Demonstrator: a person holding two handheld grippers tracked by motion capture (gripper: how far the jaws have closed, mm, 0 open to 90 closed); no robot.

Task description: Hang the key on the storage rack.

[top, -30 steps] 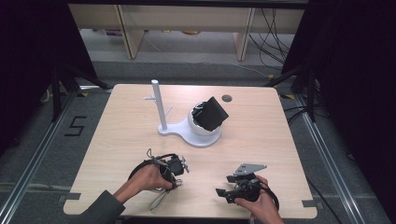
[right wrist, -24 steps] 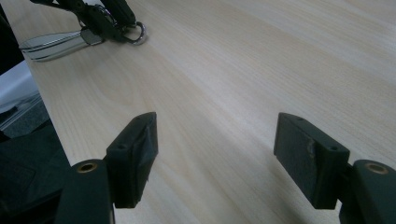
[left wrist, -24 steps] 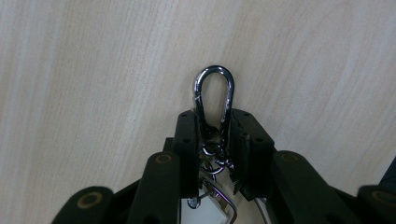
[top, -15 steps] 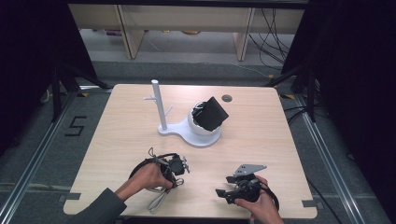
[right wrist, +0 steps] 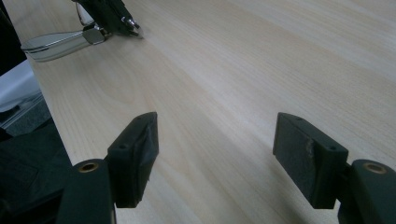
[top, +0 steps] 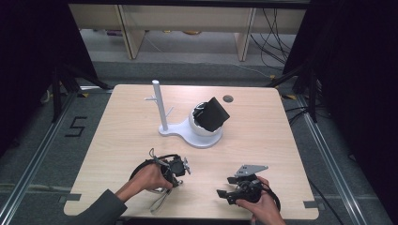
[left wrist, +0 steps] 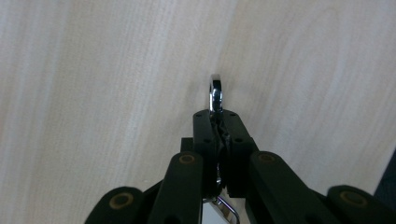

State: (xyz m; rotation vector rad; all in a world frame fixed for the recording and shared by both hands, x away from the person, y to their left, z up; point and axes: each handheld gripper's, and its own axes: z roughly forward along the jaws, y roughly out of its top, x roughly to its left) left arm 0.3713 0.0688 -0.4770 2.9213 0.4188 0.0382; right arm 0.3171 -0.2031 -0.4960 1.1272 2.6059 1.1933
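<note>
My left gripper rests low over the near left of the table. Its jaws have just been closing and now pinch a shiny metal piece, whose rounded tip sticks out past the pads. A thin metal loop trails from under that hand towards the table edge. The right gripper view shows the same bright metal loop lying by the left gripper. My right gripper is at the near right. Its jaws stand open with only bare wood between them.
A white stand with an upright post rises mid-table. Its base holds a white bowl with a black object tilted in it. A small dark round hole marks the far side of the table. Shelving legs stand beyond the table.
</note>
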